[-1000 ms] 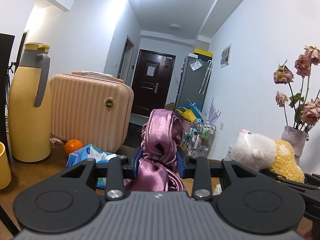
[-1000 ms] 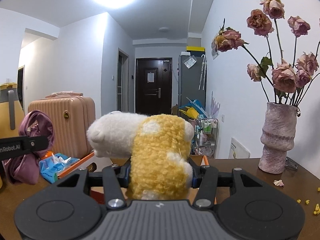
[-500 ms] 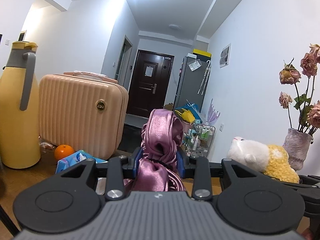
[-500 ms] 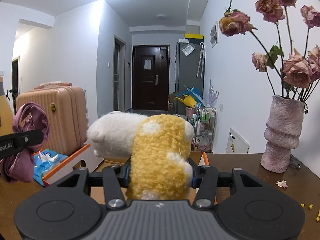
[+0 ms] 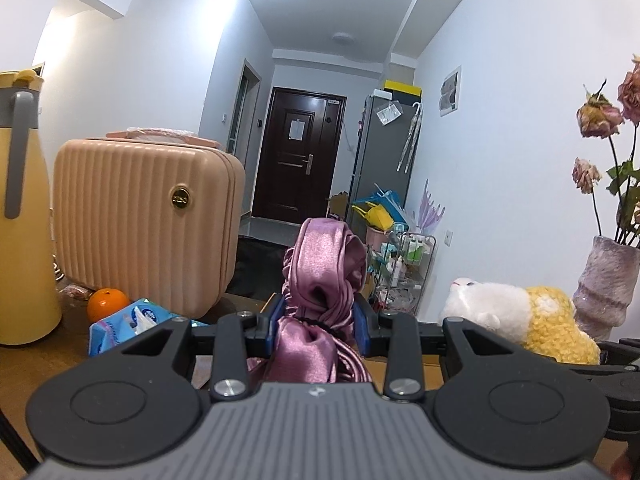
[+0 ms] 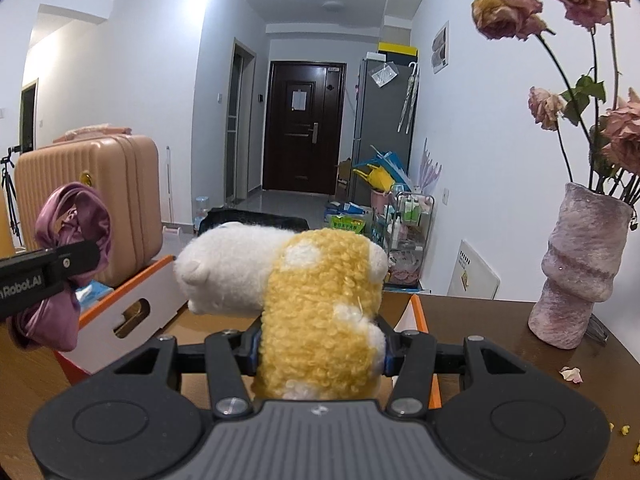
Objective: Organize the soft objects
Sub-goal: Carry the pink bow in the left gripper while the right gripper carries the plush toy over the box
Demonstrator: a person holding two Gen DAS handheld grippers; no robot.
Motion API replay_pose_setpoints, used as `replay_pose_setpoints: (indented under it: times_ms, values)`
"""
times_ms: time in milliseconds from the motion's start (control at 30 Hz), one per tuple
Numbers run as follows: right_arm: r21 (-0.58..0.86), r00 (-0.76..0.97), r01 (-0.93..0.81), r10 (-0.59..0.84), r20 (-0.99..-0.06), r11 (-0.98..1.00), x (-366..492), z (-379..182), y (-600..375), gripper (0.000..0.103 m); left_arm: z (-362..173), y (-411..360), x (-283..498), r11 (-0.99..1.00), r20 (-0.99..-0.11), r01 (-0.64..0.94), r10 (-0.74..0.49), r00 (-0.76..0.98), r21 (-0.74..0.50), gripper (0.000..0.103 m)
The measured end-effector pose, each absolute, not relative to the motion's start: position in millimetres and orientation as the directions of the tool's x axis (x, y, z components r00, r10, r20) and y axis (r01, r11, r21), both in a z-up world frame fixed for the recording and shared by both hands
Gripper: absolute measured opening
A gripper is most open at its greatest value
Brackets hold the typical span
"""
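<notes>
Open white cardboard box with orange edges (image 6: 132,300) ahead, unobstructed above; ribbed peach suitcase (image 6: 100,192) left, mauve textured vase (image 6: 580,264) right.

The suitcase (image 5: 144,224) is set toward the table's (image 6: 496,344) far left corner, with the jug (image 5: 22,216) to its left; the orange (image 5: 108,304) and tissue pack (image 5: 128,326) are placed before it. The box (image 6: 132,300) is found mid-table, right of the suitcase. The vase (image 6: 580,264) is stood near the right edge, with a fallen petal (image 6: 571,374) in front of it
</notes>
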State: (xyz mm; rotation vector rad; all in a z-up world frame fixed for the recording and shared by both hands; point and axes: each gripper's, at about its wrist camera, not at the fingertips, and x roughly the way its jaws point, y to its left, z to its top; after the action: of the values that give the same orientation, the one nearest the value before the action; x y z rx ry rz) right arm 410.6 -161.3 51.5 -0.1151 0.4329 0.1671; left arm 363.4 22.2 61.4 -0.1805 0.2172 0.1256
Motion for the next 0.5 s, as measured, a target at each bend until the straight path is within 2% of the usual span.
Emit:
replay_pose_setpoints:
  times_ms: [500]
  values:
    - [-0.100, 0.852, -0.178, 0.103, -0.514, 0.979, 450, 28, -157, 0.050, 48, 12, 407, 0.981, -0.254, -0.148, 0.113, 0.961, -0.122, 0.035]
